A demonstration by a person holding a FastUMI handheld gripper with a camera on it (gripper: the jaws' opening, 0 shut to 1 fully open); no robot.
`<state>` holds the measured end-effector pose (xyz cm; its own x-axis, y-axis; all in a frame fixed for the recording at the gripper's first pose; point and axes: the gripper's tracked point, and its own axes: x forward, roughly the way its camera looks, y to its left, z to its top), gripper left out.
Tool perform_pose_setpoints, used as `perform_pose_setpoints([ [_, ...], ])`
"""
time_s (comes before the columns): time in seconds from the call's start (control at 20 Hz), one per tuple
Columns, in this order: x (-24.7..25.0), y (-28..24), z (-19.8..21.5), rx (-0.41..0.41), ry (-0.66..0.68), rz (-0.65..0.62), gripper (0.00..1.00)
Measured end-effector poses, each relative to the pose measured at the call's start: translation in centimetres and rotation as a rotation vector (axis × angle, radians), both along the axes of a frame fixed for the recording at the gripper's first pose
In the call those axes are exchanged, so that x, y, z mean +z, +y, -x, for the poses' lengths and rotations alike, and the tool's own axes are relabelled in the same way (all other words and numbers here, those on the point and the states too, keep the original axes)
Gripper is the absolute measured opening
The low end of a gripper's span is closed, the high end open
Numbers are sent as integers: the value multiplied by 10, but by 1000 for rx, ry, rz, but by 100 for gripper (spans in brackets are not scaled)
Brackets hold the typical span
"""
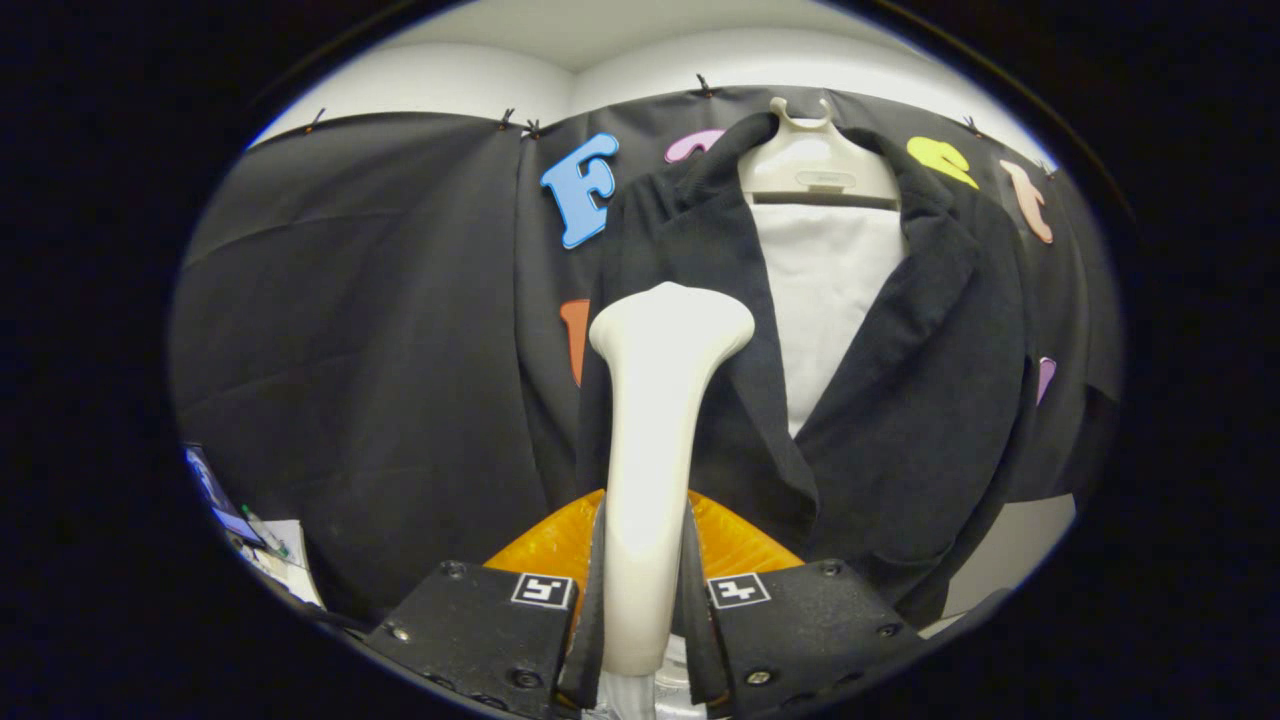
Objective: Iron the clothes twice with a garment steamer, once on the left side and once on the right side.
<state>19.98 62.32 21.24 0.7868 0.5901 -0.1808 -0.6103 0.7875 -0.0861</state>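
1. Cream plastic: the garment steamer (648,440) is standing upright between the tool's fingers, its flared head rising well above them.
2. Your tool (643,620) is clenching the steamer's handle; both fingers (585,610) are pressing on its sides, so you are holding it firmly.
3. The black jacket (900,380) is hanging beyond the fingers on a pale hanger (815,165), open at the front over a white panel (825,290).
4. The steamer's head is sitting in front of the jacket's near front panel, the one on the left as you are looking at it. Whether it is touching the cloth you cannot tell from here.
5. An orange ribbed piece (545,548) is showing just behind the fingers, low down; what it is cannot be told.
6. Progress, as a judgement: you are looking at a first pass on the left panel, either starting or partway through. Nothing on the cloth is marking a finished stroke.
7. Left to do: you are likely needing to complete this side, then carry the head across the white panel to the right panel.
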Motion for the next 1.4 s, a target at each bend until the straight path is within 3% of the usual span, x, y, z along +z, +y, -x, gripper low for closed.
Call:
perform_pose_setpoints([
  [1.4, -164, -54, 9, -35, 251, 96, 36],
])
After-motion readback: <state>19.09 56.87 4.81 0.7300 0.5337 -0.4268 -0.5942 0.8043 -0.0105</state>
